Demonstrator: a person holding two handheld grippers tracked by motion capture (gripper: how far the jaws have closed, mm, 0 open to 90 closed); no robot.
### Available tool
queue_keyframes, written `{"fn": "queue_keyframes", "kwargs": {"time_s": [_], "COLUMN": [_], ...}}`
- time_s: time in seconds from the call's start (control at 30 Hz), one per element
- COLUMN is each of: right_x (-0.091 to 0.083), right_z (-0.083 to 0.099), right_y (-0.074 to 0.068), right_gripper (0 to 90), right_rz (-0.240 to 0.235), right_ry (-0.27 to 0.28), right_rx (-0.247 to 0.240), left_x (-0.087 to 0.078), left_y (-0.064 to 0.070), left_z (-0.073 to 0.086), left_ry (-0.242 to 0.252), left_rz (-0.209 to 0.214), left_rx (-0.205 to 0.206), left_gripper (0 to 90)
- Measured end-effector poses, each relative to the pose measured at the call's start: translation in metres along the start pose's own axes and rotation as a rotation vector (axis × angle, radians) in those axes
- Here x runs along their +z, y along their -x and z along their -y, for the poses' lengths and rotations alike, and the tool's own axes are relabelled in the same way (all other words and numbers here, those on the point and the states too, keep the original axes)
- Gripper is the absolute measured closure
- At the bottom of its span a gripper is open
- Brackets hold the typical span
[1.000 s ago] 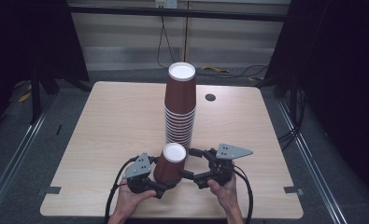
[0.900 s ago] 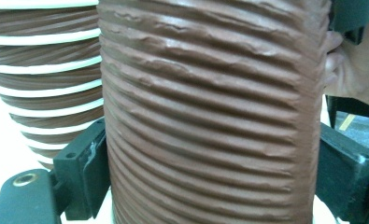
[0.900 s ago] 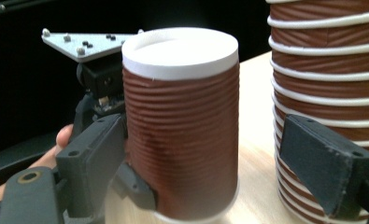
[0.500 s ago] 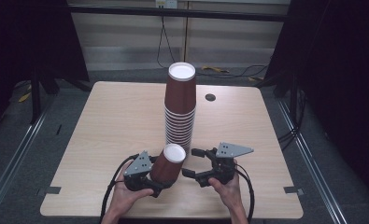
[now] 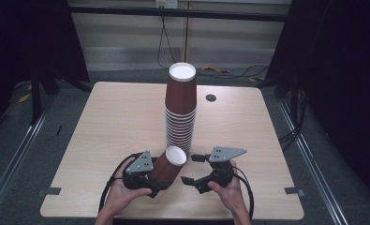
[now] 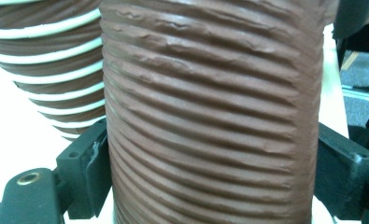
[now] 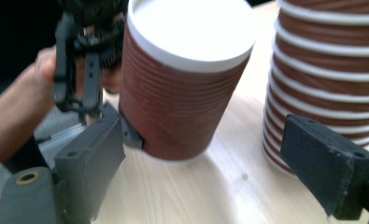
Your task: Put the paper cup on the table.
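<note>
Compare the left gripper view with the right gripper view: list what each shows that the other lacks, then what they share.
Left gripper view alone: its own two jaws pressed against both sides of the cup, whose ribbed brown wall is seen close up.

Right gripper view alone: the cup's white end, its tilt on the table, the left hand behind it with the left tool, and the right tool with jaws wide apart, gripping nothing.

Both: the held cup and, beside it, the ringed stack of cups.
</note>
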State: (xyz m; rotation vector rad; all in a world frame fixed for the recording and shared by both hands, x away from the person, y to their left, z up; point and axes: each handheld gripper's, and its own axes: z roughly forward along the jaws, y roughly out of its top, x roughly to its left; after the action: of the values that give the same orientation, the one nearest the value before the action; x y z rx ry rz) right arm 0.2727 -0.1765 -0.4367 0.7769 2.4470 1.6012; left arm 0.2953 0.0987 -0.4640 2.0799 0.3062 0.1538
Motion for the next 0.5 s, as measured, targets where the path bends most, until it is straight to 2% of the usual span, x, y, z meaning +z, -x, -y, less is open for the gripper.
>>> {"fn": "queue_keyframes", "kwargs": {"time_s": [0.07, 0.1, 0.13, 0.17, 0.5], "right_x": [0.0021, 0.0021, 0.0045, 0.0058, 0.0048], "right_z": [0.0001, 0.0001, 0.0004, 0.0005, -0.0043], "right_y": [-0.0003, -0.0003, -0.0013, -0.0013, 0.001], "right_gripper": [13.3, 13.3, 13.3, 13.4, 13.4], "right_rz": [0.007, 0.007, 0.03, 0.037, 0.045], "right_ry": [-0.038, -0.038, -0.08, -0.092, -0.122], "right_rx": [-0.003, -0.003, -0.02, -0.02, -0.059], "left_x": [-0.0005, -0.0005, 0.0003, 0.0004, -0.0028], "left_y": [-0.0011, -0.0011, -0.0025, -0.0031, -0.0062], "left_z": [0.0, 0.0, -0.0002, -0.0003, -0.0055], "left_ry": [-0.014, -0.014, -0.025, -0.031, -0.113], "left_rz": [-0.003, -0.003, -0.009, -0.009, 0.005], "left_rx": [0.003, 0.003, -0.001, 0.002, 0.052], "left_gripper": [13.8, 13.8, 13.8, 13.8, 13.9]}}
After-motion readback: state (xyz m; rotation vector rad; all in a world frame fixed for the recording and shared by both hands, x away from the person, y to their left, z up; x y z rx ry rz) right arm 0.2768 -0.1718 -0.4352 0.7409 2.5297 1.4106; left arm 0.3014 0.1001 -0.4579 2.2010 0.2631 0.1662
